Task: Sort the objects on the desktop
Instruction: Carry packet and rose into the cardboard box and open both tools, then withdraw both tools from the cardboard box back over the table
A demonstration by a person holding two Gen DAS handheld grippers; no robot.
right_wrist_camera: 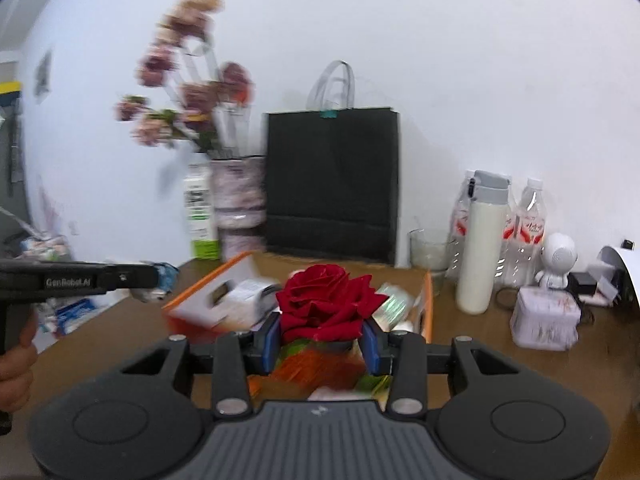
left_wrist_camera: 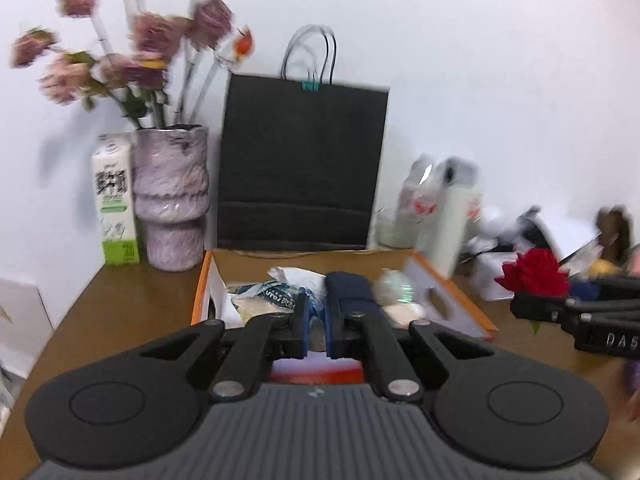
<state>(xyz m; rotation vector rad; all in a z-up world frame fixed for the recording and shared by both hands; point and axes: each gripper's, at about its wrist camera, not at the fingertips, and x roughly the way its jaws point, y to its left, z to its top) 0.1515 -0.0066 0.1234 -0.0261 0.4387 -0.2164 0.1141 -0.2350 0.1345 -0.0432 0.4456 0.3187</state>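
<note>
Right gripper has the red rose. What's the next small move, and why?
Probably carry the red rose left toward the vase of pink flowers. The right gripper is clamped under its bloom above the orange box, and flowers already stand in that vase. The left gripper is shut.

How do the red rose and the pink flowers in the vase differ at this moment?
The red rose is one deep red bloom; the pink flowers are many pale blooms. The rose sits clamped between the right gripper pads over the orange box; the pink flowers stand on long stems in the vase by the wall. Both are flowers.
</note>
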